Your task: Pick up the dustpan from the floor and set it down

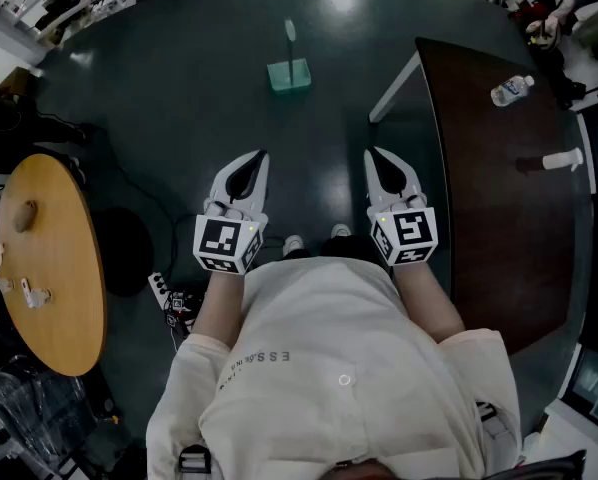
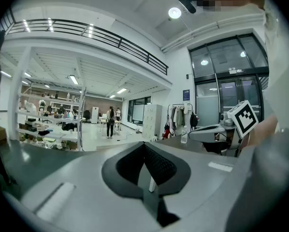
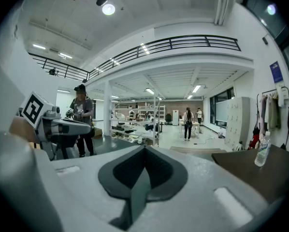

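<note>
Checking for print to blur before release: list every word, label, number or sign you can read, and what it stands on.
"E S S": on the person's white shirt; the smaller print beside it is too small to read.
No letters: the square markers on the left gripper and right gripper are only black-and-white patterns.
Too small to read: the blue wall sign.
Too blurred to read: the label on the water bottle.

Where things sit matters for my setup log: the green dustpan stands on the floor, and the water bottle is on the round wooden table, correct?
No. The head view shows the water bottle on the dark brown table at the right, not the round wooden table. The green dustpan does stand on the floor.
</note>
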Motion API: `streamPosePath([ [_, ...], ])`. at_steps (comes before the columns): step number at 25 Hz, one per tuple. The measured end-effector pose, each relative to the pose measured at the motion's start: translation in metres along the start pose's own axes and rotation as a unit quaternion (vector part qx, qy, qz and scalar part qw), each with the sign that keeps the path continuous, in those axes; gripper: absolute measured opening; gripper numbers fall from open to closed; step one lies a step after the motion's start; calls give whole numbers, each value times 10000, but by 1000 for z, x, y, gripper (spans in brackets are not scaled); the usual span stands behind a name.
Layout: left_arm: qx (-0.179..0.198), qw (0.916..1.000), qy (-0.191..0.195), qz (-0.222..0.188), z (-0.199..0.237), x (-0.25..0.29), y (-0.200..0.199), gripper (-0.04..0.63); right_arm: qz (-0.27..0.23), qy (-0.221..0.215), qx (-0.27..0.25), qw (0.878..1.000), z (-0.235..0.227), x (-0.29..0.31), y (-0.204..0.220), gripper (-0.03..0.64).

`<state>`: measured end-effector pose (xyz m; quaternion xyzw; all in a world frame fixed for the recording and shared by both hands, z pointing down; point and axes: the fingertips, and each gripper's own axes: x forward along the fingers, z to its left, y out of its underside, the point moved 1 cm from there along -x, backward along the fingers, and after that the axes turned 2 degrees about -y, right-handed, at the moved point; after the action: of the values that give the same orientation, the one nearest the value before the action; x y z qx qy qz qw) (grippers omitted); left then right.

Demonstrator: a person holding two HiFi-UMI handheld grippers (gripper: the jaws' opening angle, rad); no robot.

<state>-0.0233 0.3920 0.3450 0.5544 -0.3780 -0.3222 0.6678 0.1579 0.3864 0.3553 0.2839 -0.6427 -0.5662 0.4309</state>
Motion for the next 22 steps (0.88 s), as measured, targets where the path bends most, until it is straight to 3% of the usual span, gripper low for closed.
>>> streamPosePath([
  [11,-115,9999,-25,104,19,6,6,12,157,-154,44,9997,8,21,4,-11],
  [22,-235,9996,-76,159,63,5,14,12,179,26,307,9994,17,54,5,-9],
])
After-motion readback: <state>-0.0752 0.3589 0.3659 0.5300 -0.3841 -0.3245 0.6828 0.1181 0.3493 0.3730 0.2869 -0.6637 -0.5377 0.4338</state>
